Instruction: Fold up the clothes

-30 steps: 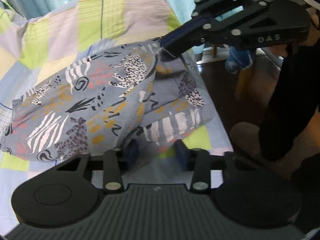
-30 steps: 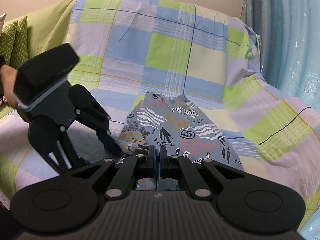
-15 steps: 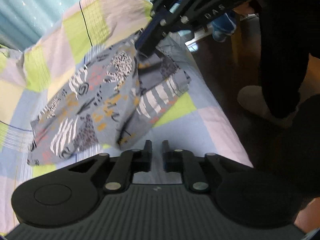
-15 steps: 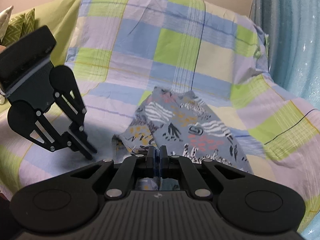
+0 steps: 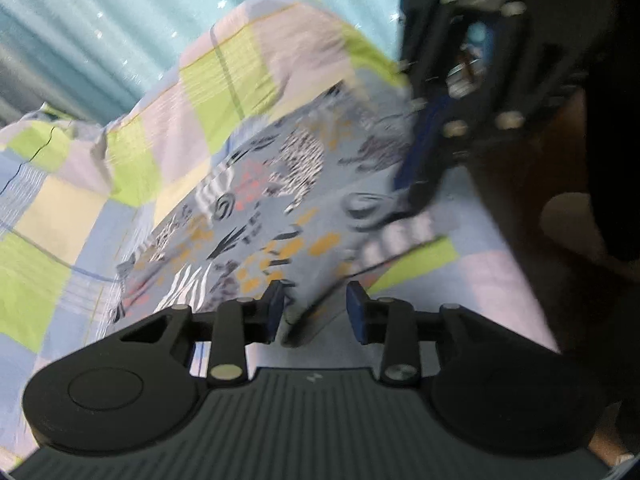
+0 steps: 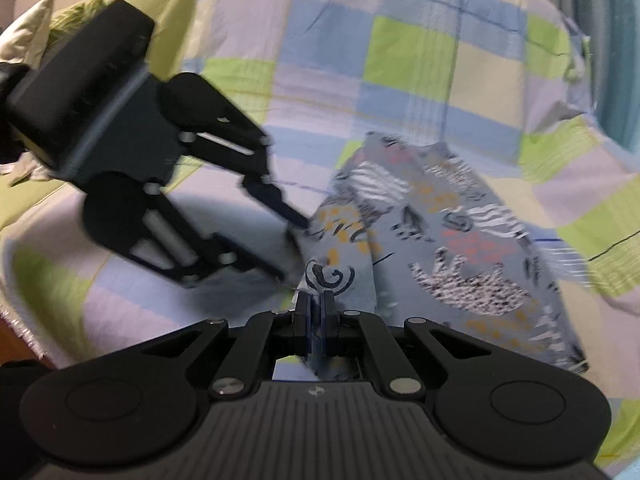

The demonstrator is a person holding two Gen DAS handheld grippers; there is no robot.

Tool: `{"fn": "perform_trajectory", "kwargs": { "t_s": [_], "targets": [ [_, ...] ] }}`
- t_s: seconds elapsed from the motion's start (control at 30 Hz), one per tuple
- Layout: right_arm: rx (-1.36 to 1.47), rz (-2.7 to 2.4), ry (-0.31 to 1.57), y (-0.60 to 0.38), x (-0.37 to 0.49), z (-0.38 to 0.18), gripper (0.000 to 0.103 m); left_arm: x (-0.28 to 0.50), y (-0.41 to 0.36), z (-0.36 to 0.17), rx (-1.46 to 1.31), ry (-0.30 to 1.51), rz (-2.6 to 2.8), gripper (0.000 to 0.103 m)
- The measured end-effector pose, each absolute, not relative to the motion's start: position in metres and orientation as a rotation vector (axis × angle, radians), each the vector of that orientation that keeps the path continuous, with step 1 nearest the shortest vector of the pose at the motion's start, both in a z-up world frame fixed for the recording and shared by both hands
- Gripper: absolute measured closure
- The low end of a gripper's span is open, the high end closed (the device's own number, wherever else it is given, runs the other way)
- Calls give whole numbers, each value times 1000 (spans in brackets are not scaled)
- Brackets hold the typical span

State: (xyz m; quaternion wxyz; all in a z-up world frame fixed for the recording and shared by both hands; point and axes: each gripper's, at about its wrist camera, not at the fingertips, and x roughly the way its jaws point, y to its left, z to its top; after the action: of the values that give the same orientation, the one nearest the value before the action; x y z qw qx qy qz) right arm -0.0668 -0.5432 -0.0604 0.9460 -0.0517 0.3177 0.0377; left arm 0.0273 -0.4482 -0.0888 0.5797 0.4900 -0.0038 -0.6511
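- Here the garment (image 6: 440, 240), a grey-blue piece printed with animals and stripes, lies on the checked cover (image 6: 360, 60) of a sofa or bed; it fills the middle and right of the right wrist view and the centre of the left wrist view.
- The right gripper (image 6: 316, 304) has its jaws pinched tight on a fold of the garment's near edge, low in the centre of its own view; in the left wrist view it appears blurred at the upper right (image 5: 416, 176), its tips down on the cloth.
- The left gripper (image 5: 316, 312) has just been opening its jaws; they stand narrowly apart, with a loose corner of the garment hanging between them and no pad visibly pressing on it.
- In the right wrist view the left gripper (image 6: 294, 244) sits left of centre, its tips at the garment's left edge.
- Judged from this, the step is to get a second hold on that edge so a fold can be carried over.
- To do it well, push the left jaws further onto the hem before closing, so they catch every layer and not just the tip.
- Keep the right hold firm and the cloth between the two grippers lightly taut.
- The pictures are blurred, so slow down before closing; a hasty bite may also catch the checked cover underneath.
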Motion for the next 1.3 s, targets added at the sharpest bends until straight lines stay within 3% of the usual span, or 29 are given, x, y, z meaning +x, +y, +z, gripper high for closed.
{"fn": "perform_trajectory", "kwargs": {
  "t_s": [0.13, 0.2, 0.27, 0.33, 0.43, 0.87, 1.03, 1.3],
  "targets": [
    [-135, 59, 652, -542, -71, -61, 102, 43, -457, -91, 1148, 19, -1469, 94],
    [-117, 44, 647, -546, -72, -61, 102, 52, -460, -89, 1120, 58, -1462, 98],
    [-99, 36, 643, -550, -74, -59, 101, 59, -461, -86, 1085, 97, -1462, 98],
    [-103, 29, 640, -549, -78, -58, 91, 60, -460, -83, 1071, 112, -1456, 97],
    [-98, 16, 641, -546, -83, -57, 86, 56, -462, -81, 1058, 112, -1454, 96],
    [42, -17, 708, -512, -85, -86, 84, 63, -468, -70, 979, 183, -1475, 93],
    [44, -76, 609, -521, -78, -78, 71, 65, -469, -66, 970, 187, -1477, 92],
    [-58, -74, 616, -515, -65, -86, 71, 67, -469, -66, 979, 174, -1484, 91]
  ]
}}
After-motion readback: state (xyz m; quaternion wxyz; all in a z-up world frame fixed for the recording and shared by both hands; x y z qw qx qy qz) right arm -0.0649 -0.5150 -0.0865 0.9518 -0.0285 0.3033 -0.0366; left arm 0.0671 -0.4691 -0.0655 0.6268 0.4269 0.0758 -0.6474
